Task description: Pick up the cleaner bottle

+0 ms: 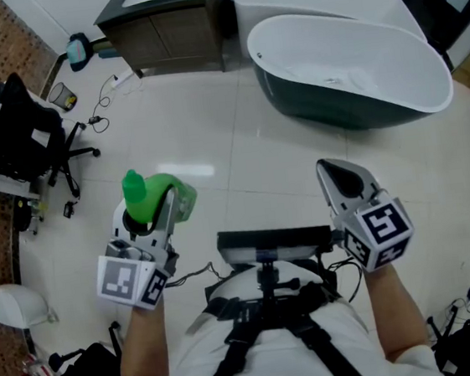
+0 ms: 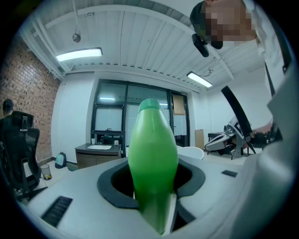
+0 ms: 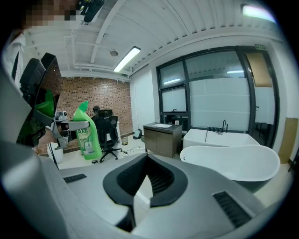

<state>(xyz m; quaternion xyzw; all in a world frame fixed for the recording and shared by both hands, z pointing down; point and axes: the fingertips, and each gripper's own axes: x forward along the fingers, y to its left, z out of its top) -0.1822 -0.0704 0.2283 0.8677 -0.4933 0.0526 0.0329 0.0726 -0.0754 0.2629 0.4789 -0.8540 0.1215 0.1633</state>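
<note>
While my left gripper clasped the green cleaner bottle upright, my right gripper hung clenched, empty.

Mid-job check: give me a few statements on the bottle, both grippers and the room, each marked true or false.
1. The left gripper is clamped on the green cleaner bottle. True.
2. The right gripper holds a sponge. False: its jaws are together with nothing between them.
3. The bathtub lies at the left of the head view. False: it is at the upper right.
4. A black office chair stands at the left of the head view. True.
</note>
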